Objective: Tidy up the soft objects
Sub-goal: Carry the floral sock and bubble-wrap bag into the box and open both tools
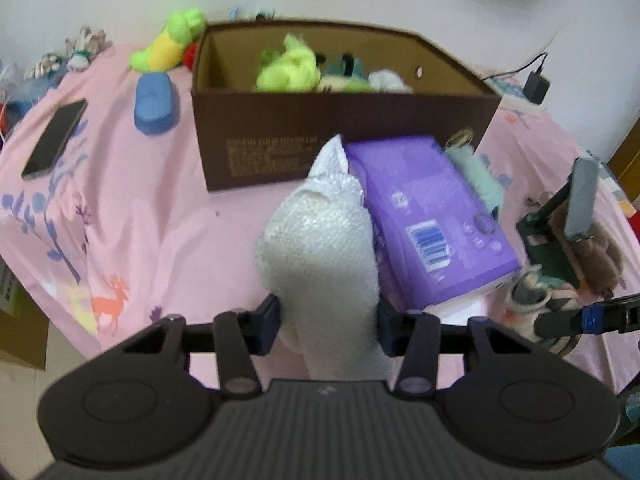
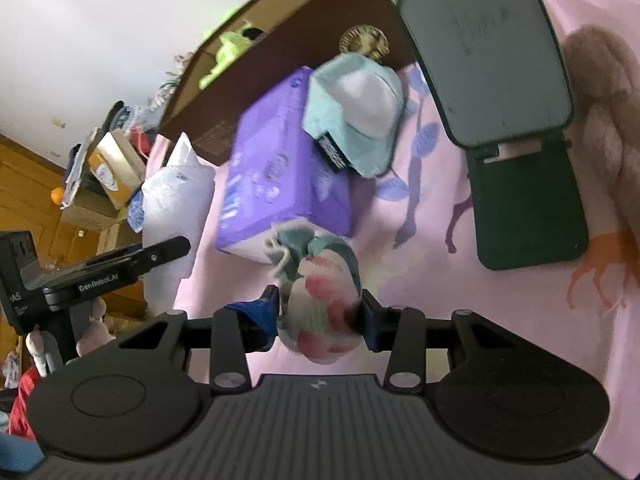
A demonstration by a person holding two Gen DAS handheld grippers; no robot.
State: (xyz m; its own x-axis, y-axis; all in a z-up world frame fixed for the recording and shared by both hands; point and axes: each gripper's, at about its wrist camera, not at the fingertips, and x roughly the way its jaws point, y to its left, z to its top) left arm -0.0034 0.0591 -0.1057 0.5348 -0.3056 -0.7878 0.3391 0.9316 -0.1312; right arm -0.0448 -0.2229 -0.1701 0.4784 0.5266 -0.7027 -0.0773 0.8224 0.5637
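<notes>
Our left claw (image 1: pixel 328 320) is clamped on a white bubble-wrap bundle (image 1: pixel 320 240), pads pressing both sides of its lower part, its long axis running away from us toward the box (image 1: pixel 340 128). Our right claw (image 2: pixel 318 316) grips a small plush (image 2: pixel 324 300), white with red patches and a teal top, pinched across its middle.

The open brown box sits straight ahead of the left claw, beyond the purple pack (image 1: pixel 432 208) on the pink bedspread (image 1: pixel 160 220), with green and white toys already inside. From the right wrist view the box (image 2: pixel 288 60) lies ahead and to the left, past the purple pack (image 2: pixel 280 168) and a teal cap (image 2: pixel 356 112).

We judge the left hand has the more direct line to the box opening; both loads must clear the near wall.
</notes>
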